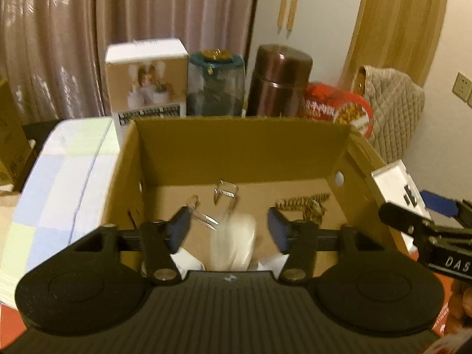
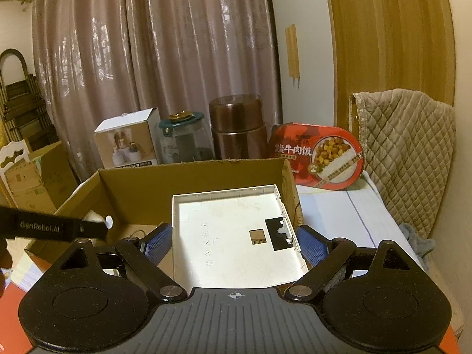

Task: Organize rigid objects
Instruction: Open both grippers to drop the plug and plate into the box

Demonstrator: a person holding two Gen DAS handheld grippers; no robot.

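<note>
While one box (image 1: 236, 147) holds two clips (image 1: 225, 196)

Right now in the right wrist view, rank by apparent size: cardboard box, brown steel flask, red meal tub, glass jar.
1. Open cardboard box
2. Red meal tub, brown steel flask: too alike to rank
3. Teal-lidded glass jar

Mauve curtains (image 2: 153, 67), white wall (image 2: 303, 59), wooden door (image 2: 389, 32).

Both wrist views look closely down into the cardboard box (image 1: 236, 144).
</note>
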